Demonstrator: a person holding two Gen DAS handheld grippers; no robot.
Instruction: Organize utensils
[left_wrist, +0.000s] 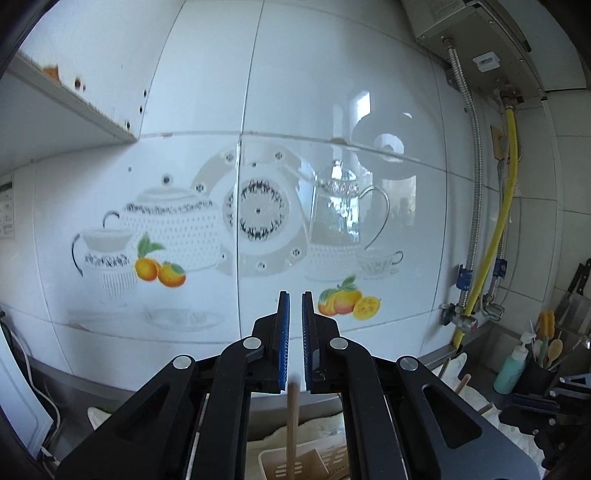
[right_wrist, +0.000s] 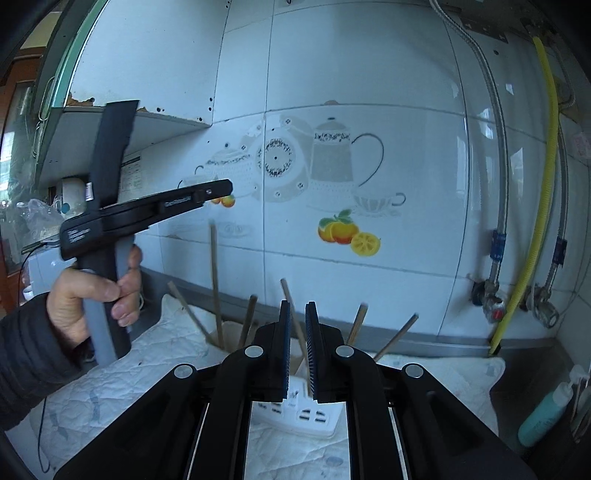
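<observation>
The main risk is a chopstick (left_wrist: 292, 417) slipping or swinging: the left tongs (left_wrist: 294, 325) are clenched, and a wooden stick seems to hang from low between their pads down toward the holder (left_wrist: 295, 461), a cream slotted box just below. The grip looks to sit at the rear of the pads, not the tips, so the stick could pivot, miss a slot, or knock the holder over on the soft cloth (right_wrist: 147, 369). From the right wrist view the same stick hangs below the left tongs (right_wrist: 218, 190) above the holder (right_wrist: 229, 332), where other chopsticks (right_wrist: 247, 317) lean out at loose angles; a careless drop could catch them and tip them onto the cloth. The right tongs (right_wrist: 296, 332) are clenched too, apparently on nothing, though a stick crosses behind their gap and I cannot tell whether it touches. They hover close over the holder and a white power strip (right_wrist: 306, 413), so a forward push could strike the leaning sticks. The left hand (right_wrist: 92, 299) grips its handle upright, tongs pointing nearly level toward the tiled wall (right_wrist: 332, 74) behind the holder; the right tongs tilt slightly downward.
</observation>
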